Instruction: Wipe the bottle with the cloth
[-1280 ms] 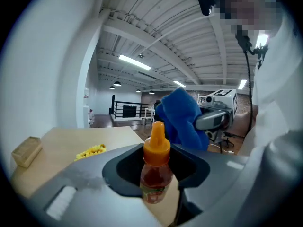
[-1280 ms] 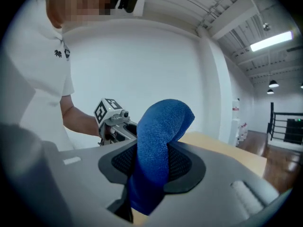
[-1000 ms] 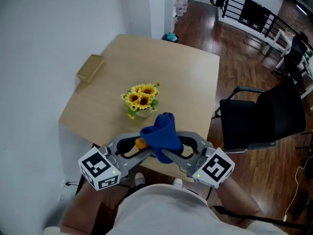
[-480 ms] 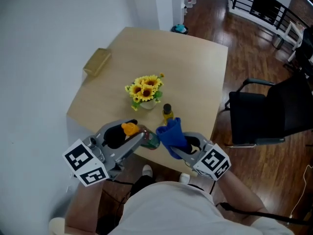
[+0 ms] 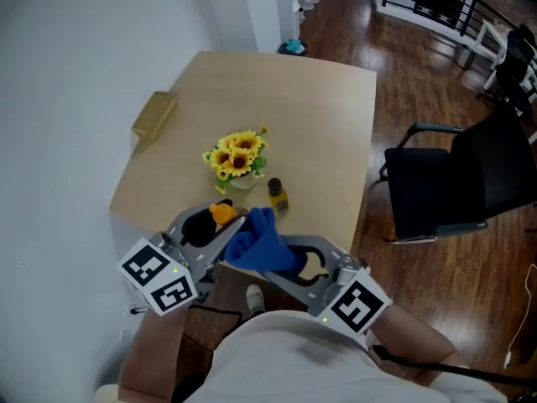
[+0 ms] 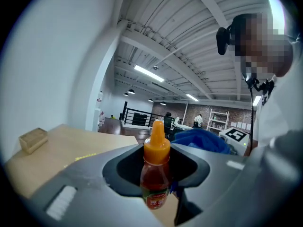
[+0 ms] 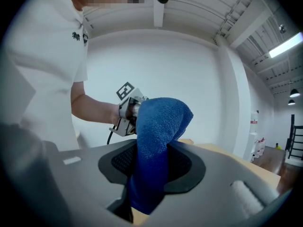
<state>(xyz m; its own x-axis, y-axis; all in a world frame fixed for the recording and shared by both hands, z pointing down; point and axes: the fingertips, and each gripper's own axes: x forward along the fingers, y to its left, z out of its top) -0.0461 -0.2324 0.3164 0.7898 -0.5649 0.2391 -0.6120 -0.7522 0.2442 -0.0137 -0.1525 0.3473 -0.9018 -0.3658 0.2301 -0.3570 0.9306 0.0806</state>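
Note:
A small bottle of red sauce with an orange cap (image 6: pixel 156 148) sits between the jaws of my left gripper (image 6: pixel 156 186), which is shut on it. In the head view only the orange cap (image 5: pixel 221 212) shows at the left gripper (image 5: pixel 220 227). The blue cloth (image 5: pixel 260 242) lies over the bottle's body. My right gripper (image 5: pixel 273 263) is shut on that cloth. In the right gripper view the cloth (image 7: pixel 158 141) stands up folded between the jaws of the right gripper (image 7: pixel 150 176). Both grippers are held above the table's near edge.
On the wooden table (image 5: pixel 310 116) stand a pot of sunflowers (image 5: pixel 235 159) and, beside it, a second small bottle (image 5: pixel 277 196). A tan box (image 5: pixel 153 114) lies at the table's left edge. A black chair (image 5: pixel 470 191) stands to the right on the wood floor.
The right gripper has brought the cloth leftward onto the held bottle, covering its body. Half a second ago the cloth was just to the bottle's right.

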